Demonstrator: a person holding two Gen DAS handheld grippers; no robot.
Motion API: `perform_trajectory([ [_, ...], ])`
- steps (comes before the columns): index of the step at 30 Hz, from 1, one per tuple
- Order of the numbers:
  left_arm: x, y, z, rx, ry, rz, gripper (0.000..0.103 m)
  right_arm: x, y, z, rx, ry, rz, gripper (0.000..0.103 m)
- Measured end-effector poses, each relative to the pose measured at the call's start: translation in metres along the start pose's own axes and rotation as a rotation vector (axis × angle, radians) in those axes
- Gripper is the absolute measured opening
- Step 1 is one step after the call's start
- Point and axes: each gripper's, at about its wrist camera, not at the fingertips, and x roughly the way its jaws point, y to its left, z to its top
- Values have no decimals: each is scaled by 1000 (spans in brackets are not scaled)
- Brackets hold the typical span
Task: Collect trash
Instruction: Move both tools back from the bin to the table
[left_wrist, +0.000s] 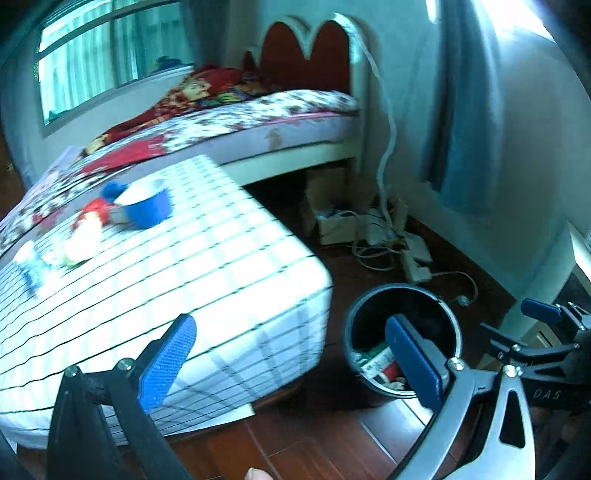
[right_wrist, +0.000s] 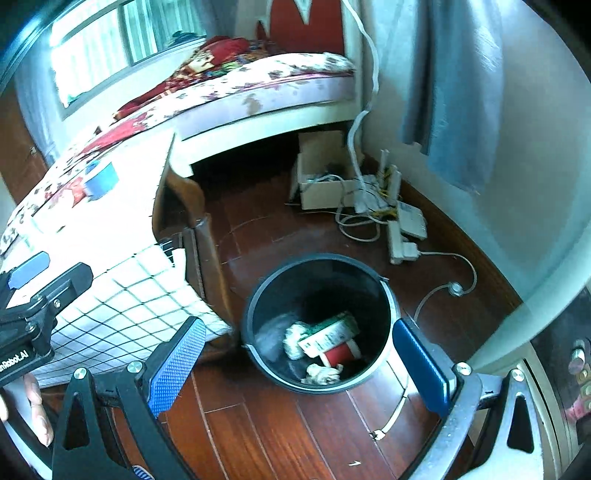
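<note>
1. Nearest: left tongs (left_wrist: 291, 363) spread wide, holding nothing, aimed between desk edge and bin. Right tongs (right_wrist: 299, 363) likewise wide and empty, poised above the bin's near rim.
2. Just beyond, on the wood floor (right_wrist: 258, 435): black bin (right_wrist: 258, 295), upright, just beside the desk corner, already holding a crumpled tissue (right_wrist: 321, 373), a green-and-white packet (right_wrist: 328, 334) and a red-labelled item (right_wrist: 341, 352).
3. Farther, at 10 o'clock in the left view: checked desk (left_wrist: 207, 266) carrying remaining trash (left_wrist: 86, 236), blurred, red and white, probably wrappers or paper, touching a blue cup (left_wrist: 147, 206).
4. Likely light, soft, crushable, perhaps slippery; best pinched mid-bulk or at a raised fold, gently.
5. Farthest: bed (left_wrist: 258, 114), at 12 o'clock.
</note>
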Motion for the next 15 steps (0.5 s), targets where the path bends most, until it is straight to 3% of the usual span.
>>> perform_trajectory([
  [15,-38,169,-40,-254,-20,238,103,17,167,25,-226,-21,155,102],
])
